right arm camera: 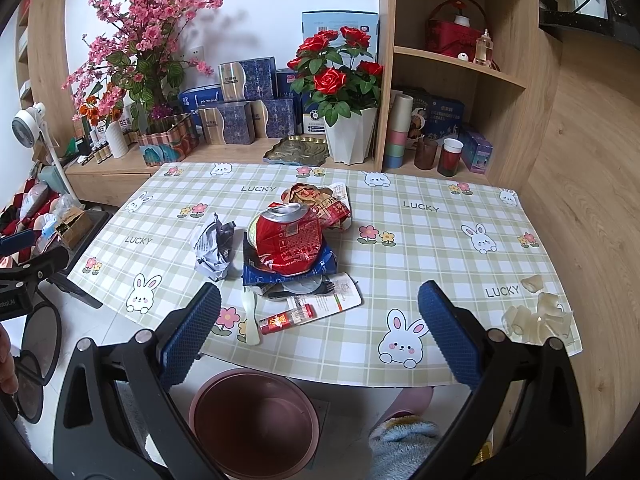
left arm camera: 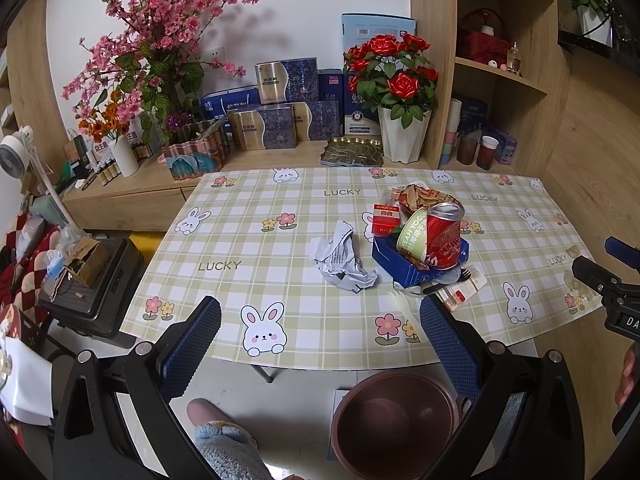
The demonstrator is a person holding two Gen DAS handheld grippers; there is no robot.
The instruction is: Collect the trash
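A trash pile sits on the checked tablecloth (left arm camera: 256,200): a dented red can (left arm camera: 442,236) (right arm camera: 289,240), a green yogurt cup (left arm camera: 412,234), a blue flattened box (left arm camera: 404,266) (right arm camera: 316,268), snack wrappers (left arm camera: 420,196) (right arm camera: 320,200) and a red small box (left arm camera: 385,218). Crumpled paper (left arm camera: 340,258) (right arm camera: 214,246) lies left of the pile. A white spoon (right arm camera: 250,314) and a packet (right arm camera: 320,306) lie near the front edge. A brown bin (left arm camera: 396,424) (right arm camera: 256,424) stands on the floor below the edge. My left gripper (left arm camera: 320,340) and right gripper (right arm camera: 320,332) are open and empty, short of the table.
A low wooden counter behind the table holds flower pots (left arm camera: 402,136), boxes (left arm camera: 276,120) and a tray (left arm camera: 352,152). Shelves (right arm camera: 460,64) rise at right. Curled tape pieces (right arm camera: 536,316) lie at the table's right corner. A black case (left arm camera: 96,292) stands left of the table.
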